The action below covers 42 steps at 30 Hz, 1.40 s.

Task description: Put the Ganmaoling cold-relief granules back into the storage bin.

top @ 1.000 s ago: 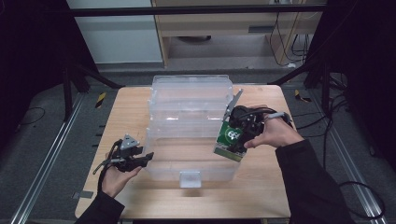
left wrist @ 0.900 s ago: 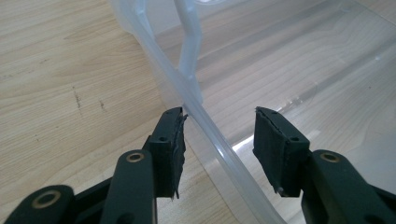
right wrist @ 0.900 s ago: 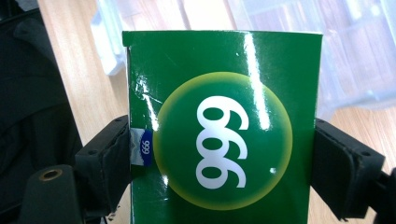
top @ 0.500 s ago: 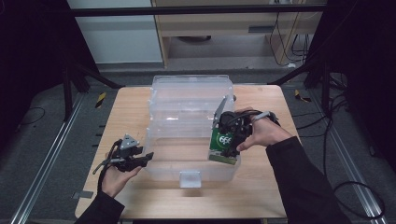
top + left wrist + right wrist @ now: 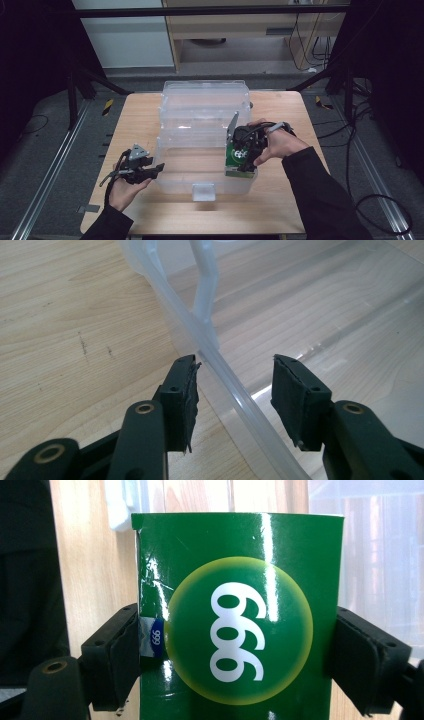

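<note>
Green glossy cardboard box (image 5: 240, 615) with a yellow-ringed circle and white "999" print sits clamped between the right gripper (image 5: 246, 150) pads, one pad on each narrow side, per the right gripper view. High view: that box hangs at the right end of the clear plastic storage bin (image 5: 175, 172), lower end at or just inside the bin's near-right corner; can't tell whether it touches the bin floor. Box tilted a little, top leaning to the far side. Person's right hand (image 5: 277, 145) wraps the gripper body, dark sleeve coming in from the near right. Left gripper (image 5: 150, 170) is at the bin's left wall, near side, held level by the left hand (image 5: 122, 187). Left gripper view: jaws at a medium gap, straddling the translucent rim of the bin, left pad just beside or grazing the rim on the outside, right pad clear of it on the inside, so no squeeze on the wall. Bin's clear hinged lid (image 5: 205, 100) lies open on the far side. All of it sits on the light wooden table (image 5: 135, 120).
</note>
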Each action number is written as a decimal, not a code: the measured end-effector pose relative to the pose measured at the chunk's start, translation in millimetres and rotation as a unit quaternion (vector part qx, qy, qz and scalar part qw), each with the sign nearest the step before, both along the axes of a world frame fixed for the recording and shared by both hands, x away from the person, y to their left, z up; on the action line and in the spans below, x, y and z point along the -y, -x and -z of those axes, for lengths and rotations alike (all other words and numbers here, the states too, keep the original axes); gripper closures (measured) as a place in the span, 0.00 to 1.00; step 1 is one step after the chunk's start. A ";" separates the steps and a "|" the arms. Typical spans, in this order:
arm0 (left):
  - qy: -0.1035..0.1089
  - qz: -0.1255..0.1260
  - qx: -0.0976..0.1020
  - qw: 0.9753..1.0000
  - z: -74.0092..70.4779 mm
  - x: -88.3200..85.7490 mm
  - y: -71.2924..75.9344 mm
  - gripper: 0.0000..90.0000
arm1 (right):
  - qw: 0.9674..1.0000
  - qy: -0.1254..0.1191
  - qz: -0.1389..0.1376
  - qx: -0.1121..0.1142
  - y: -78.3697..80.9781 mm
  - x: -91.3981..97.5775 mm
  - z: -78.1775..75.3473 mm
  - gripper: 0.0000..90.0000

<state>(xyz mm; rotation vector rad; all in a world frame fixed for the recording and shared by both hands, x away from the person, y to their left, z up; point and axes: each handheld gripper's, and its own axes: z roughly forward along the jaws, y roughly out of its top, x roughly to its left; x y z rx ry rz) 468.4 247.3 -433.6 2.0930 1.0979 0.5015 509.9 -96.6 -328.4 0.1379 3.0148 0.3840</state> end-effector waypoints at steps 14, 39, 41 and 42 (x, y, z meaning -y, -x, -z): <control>0.001 -0.002 0.000 1.000 0.4 -1.2 -0.5 0.58 | 0.999 -0.004 -0.034 -0.005 -1.4 0.3 12.3 0.19; 0.002 -0.001 -0.001 1.000 1.1 -0.8 -0.8 0.58 | 0.999 0.002 -0.052 0.002 -0.9 -1.6 25.0 0.19; 0.002 -0.001 -0.001 1.000 1.2 -0.8 -0.8 0.58 | 0.999 0.002 -0.048 0.002 -1.1 -1.6 25.7 0.19; 0.002 -0.001 -0.001 1.000 1.2 -0.8 -0.8 0.58 | 0.999 0.004 -0.041 -0.003 -1.4 -1.7 25.9 0.19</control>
